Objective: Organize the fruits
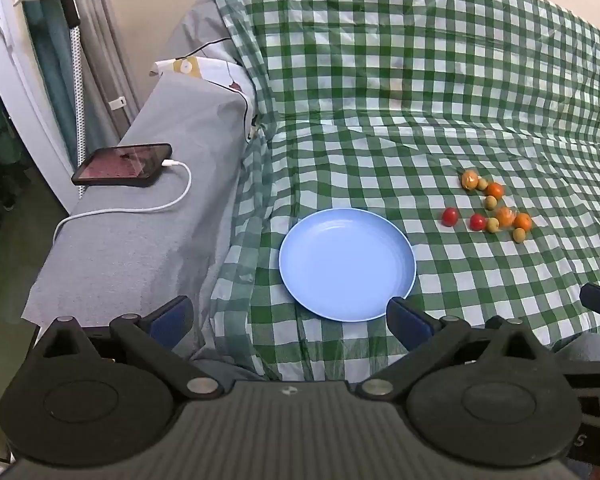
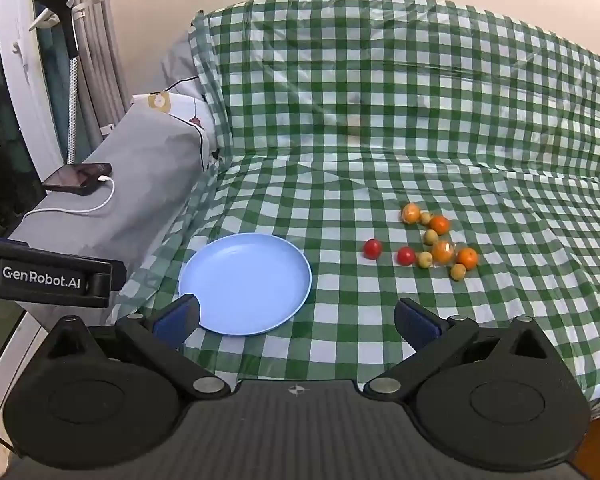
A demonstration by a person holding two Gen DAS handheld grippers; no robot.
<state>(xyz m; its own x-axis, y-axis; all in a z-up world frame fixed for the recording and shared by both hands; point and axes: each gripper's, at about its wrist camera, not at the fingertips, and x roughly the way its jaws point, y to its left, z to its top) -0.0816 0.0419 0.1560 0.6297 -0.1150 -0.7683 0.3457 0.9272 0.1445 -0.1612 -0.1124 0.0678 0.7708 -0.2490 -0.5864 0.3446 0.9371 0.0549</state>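
A: We start at the left. A phone [image 1: 122, 165] lies on the grey cover [image 1: 140, 248], plugged into a white cable [image 1: 140, 209], well clear of the work.

B: Agreed. Next we record the left hand-held gripper [image 1: 290, 314]: jaws spread wide, nothing between them, hanging over the near edge of the blue plate [image 1: 347, 264]. The plate is bare.

A: We note the surface is a bed under a green checked cloth [image 1: 420, 100], not a table. It is wrinkled and looks soft.

B: Then the right hand-held gripper [image 2: 296, 318], likewise released and empty, its left finger overlapping the plate's near rim in its own view.

A: Furthest right, the fruits [image 2: 436, 242]: two red ones [image 2: 389, 252] nearest the plate, then small oranges and yellowish-green ones bunched together, several touching. All sit on the cloth, well apart from the plate.

B: Risks, in our judgement. Round fruit on a yielding, creased cloth may roll when a neighbour is nudged, so wide jaws entering the cluster could scatter it.

A: Some of the orange ones look wrapped in clear film; we expect the pads could slip on that.

B: And pressing down near the plate may tilt it on the soft bedding, spilling whatever is placed.
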